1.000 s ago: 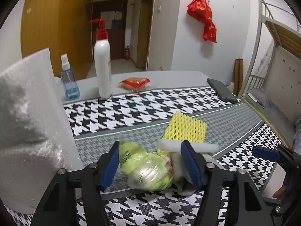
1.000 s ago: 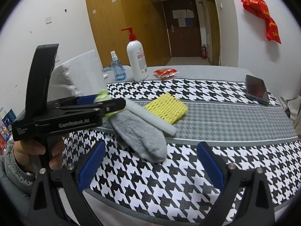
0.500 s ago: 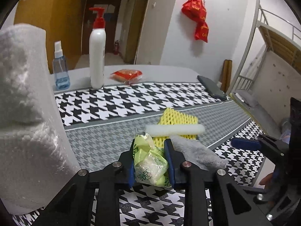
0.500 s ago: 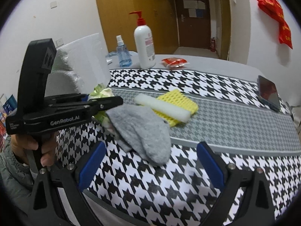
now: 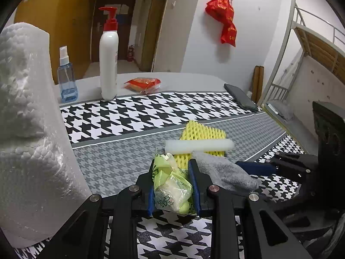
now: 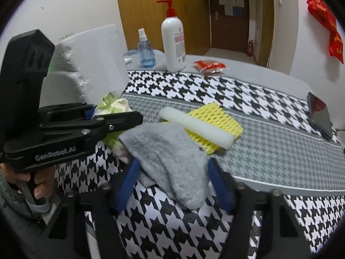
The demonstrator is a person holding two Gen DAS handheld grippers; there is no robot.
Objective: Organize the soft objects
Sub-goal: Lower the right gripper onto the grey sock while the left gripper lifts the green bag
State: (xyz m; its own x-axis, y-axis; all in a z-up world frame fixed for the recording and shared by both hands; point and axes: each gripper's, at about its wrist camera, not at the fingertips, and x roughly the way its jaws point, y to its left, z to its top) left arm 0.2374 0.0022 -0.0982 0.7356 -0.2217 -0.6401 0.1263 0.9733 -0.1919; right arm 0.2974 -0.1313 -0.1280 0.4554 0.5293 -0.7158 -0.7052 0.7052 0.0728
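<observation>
The left gripper (image 5: 173, 185) has its blue fingers (image 5: 151, 196) pressed narrow on a crumpled green tissue packet (image 5: 172, 187), which sits squeezed between them just above the houndstooth cloth of the desk (image 5: 129, 116). The right gripper (image 6: 174, 183) has just been closing: its fingers (image 6: 127, 183) now flank the toe end of a grey sock (image 6: 168, 157) lying flat on the cloth, though the blur hides whether the pads already press it (they look just beside the fabric on both sides). Behind the sock a white foam stick (image 6: 196, 127) lies across a yellow foam net (image 6: 215, 120), touching it. A tall paper towel roll (image 5: 28, 129) stands at the left, a pump bottle (image 5: 108, 51) and blue spray bottle (image 5: 65, 75) farther back, and a dark phone (image 5: 240, 97) near the far right edge.
</observation>
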